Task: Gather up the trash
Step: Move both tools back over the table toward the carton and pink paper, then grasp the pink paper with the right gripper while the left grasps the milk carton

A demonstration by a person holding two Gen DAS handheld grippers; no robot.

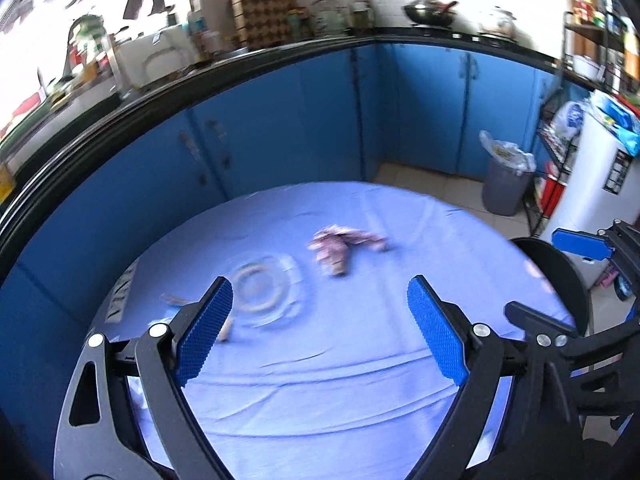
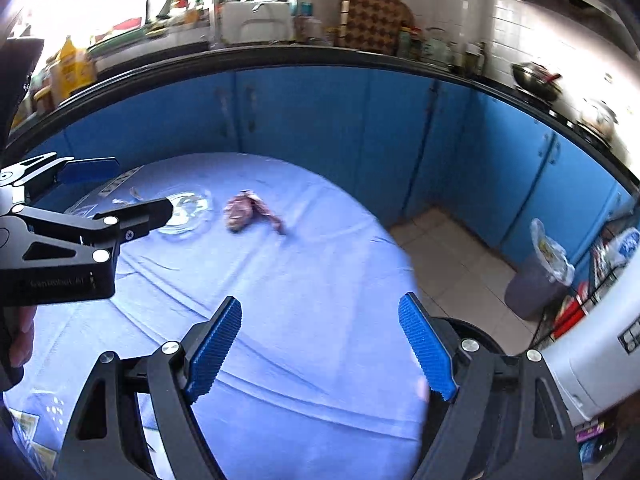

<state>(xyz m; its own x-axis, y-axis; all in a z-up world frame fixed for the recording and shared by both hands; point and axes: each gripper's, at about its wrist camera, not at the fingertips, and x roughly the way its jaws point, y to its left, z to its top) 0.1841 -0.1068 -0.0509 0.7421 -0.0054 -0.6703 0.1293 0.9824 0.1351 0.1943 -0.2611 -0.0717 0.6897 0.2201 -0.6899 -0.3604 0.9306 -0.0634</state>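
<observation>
Trash [image 1: 344,246] on table — hand-held grippers agape above.

Blue cabinets [image 1: 280,128], wok [image 1: 430,12], glass plate [image 2: 186,208]

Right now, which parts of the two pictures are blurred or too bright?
Left wrist view: the crumpled pinkish wrapper and the clear glass plate smear with motion blur; the window area at upper left is washed out. Right wrist view: the same wrapper is blurred, the upper left glares white, and the fisheye bends the black counter edge.
</observation>
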